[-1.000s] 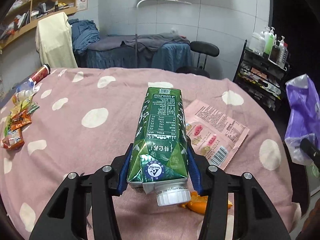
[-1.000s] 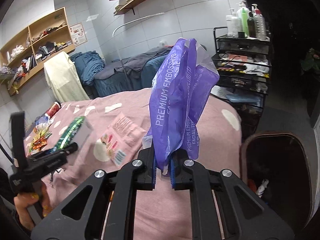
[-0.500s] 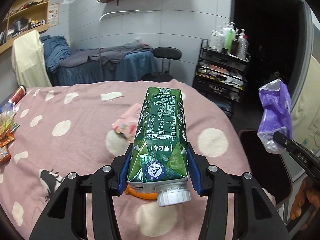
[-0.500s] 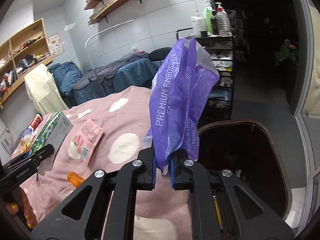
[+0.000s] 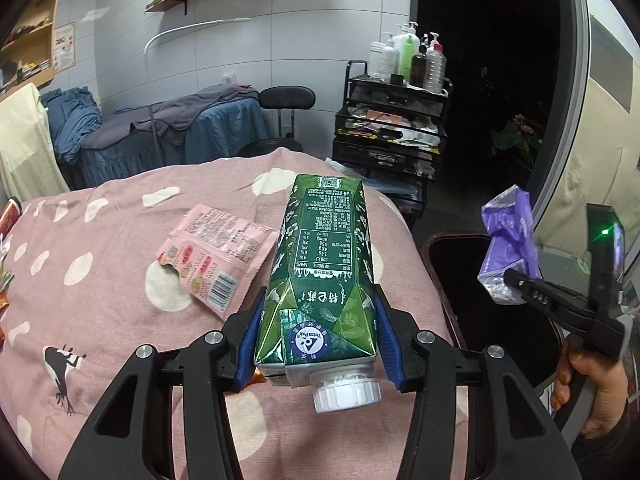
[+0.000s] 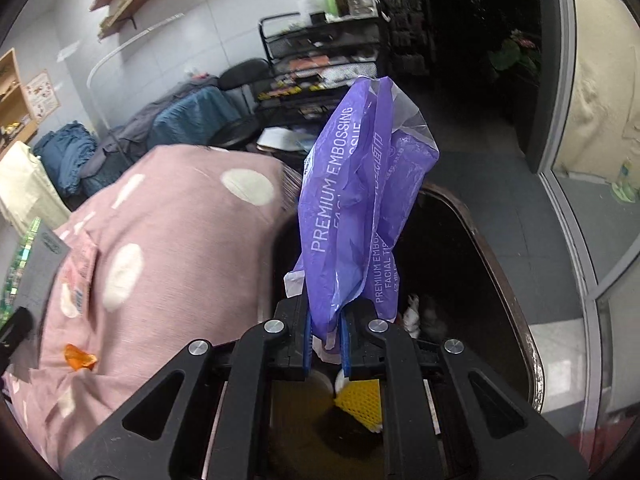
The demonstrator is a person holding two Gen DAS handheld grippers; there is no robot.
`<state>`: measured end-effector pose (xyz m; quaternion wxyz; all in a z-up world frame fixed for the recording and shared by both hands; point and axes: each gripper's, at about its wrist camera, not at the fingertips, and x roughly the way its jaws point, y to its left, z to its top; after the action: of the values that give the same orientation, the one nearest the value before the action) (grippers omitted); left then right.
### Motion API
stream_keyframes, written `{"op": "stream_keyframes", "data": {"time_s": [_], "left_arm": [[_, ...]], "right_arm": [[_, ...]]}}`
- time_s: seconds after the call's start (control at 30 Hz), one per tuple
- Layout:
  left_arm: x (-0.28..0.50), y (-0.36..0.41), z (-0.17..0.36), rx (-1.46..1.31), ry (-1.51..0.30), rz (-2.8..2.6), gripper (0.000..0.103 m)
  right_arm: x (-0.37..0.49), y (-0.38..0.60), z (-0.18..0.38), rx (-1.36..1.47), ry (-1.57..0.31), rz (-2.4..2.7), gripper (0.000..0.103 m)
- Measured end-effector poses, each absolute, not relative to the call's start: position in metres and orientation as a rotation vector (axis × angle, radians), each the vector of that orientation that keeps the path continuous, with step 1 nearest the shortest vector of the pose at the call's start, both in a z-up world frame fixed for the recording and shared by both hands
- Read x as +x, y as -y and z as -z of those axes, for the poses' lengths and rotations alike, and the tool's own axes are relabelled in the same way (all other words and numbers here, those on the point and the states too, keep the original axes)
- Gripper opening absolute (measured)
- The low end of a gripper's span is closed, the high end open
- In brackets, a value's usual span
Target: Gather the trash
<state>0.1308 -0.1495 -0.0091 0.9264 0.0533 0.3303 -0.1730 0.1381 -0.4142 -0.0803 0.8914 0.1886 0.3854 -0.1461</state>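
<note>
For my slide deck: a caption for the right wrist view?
Right gripper clamps a purple tissue wrapper over the open trash bin.

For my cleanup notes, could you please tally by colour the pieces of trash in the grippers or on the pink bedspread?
Green: 1, carton in the left gripper
Purple: 1, wrapper in the right gripper
Pink: 1, packet on the bedspread
Orange: 1, scrap on the bedspread
Total: 4
</note>
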Motion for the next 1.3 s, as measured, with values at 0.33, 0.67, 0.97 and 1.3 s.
{"op": "stream_keyframes", "data": {"time_s": [0.33,0.67,0.97,1.3], "left_arm": [[0.128,0.164,0.014,0.138,-0.684,0.379,0.049],[0.131,0.172,0.016,0.146,-0.697,0.398,0.049],[0.128,0.208,0.015,0.168,-0.714,0.498,0.049],[0.123,0.277,0.035,0.231,-0.812,0.651,0.049]], "right_arm": [[0.144,0.427,0.117,0.447,-0.886,0.351,0.037],[0.138,0.428,0.12,0.487,-0.864,0.379,0.056],[0.125,0.441,0.102,0.527,-0.78,0.442,0.07],[0.103,0.471,0.083,0.555,-0.665,0.6,0.081]]}}
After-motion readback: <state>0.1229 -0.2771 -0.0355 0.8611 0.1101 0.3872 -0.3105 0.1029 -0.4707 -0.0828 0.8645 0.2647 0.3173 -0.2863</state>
